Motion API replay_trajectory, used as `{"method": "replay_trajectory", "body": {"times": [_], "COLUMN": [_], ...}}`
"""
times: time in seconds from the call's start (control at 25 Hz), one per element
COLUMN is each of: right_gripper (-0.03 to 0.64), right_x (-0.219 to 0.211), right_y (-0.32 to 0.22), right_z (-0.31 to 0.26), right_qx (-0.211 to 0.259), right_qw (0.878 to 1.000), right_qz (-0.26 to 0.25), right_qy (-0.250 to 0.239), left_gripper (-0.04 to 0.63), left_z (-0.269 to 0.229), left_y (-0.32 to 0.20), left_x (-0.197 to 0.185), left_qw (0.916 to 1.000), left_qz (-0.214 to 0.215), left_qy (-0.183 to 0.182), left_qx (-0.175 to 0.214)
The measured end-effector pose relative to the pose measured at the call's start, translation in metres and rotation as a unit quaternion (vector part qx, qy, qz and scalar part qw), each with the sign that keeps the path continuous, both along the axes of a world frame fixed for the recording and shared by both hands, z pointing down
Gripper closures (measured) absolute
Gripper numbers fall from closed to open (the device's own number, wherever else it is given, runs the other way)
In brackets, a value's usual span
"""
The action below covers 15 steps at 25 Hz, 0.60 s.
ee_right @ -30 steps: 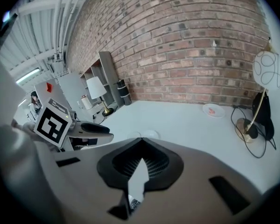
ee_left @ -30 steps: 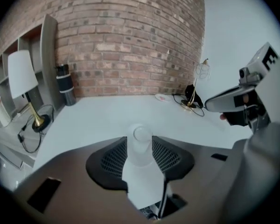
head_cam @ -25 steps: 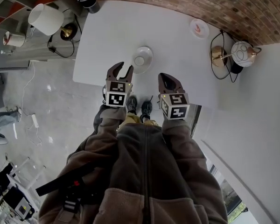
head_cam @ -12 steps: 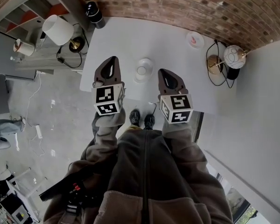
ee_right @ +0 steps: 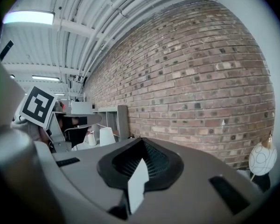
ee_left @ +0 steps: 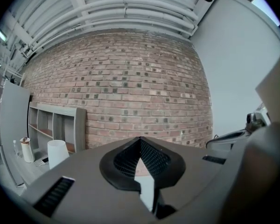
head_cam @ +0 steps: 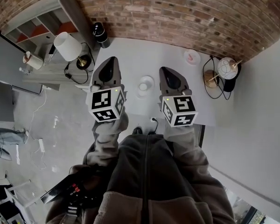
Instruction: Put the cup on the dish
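A small white cup (head_cam: pixel 143 85) stands on a white dish (head_cam: pixel 149 81) in the middle of the white table (head_cam: pixel 130 55). Both grippers are held up above the table's near edge, apart from the cup. My left gripper (head_cam: pixel 110 61) is to the cup's left and my right gripper (head_cam: pixel 166 70) to its right. Both have their jaws together with nothing between them. In the left gripper view (ee_left: pixel 140 143) and the right gripper view (ee_right: pixel 141 143) the shut jaws point at the brick wall, and neither cup nor dish shows.
A pink dish (head_cam: pixel 192 56) lies at the table's far right. A black cylinder (head_cam: pixel 101 34) stands at the far left corner. A white-shaded lamp (head_cam: pixel 67 45) and a shelf (head_cam: pixel 37 22) are to the left, a globe lamp (head_cam: pixel 227 68) to the right. The brick wall (head_cam: pixel 177 13) runs behind.
The left gripper's jaws have gone from open to shut. Both grippers have risen and drawn back from the cup and dish, and the head view has pulled away from the table.
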State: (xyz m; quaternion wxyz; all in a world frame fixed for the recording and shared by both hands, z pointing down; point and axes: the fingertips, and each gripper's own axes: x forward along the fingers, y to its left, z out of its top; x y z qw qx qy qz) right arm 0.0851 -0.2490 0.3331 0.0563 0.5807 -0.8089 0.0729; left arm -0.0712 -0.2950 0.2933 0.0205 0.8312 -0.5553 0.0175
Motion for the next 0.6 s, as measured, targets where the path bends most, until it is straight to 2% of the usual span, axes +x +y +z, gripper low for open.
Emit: {"method": "replay_trajectory", "body": {"times": [0.32,0.6], "right_gripper": [0.615,0.615], "right_x": [0.004,0.005], "right_y": [-0.006,-0.014], "right_z": [-0.049,-0.076], "right_qx": [0.044,0.070], "right_qw": [0.999,0.997], "right_qz": [0.000,-0.007], "right_qy": [-0.001,-0.012], "left_gripper": [0.591,0.591], "left_z": [-0.048,-0.071], "left_y": [0.004,0.006], "left_x": [0.019,0.025], "left_qw": [0.9991,0.9972], "left_qz": [0.026,0.051], "left_qy": [0.015,0.033], "left_qx": [0.029,0.044]}}
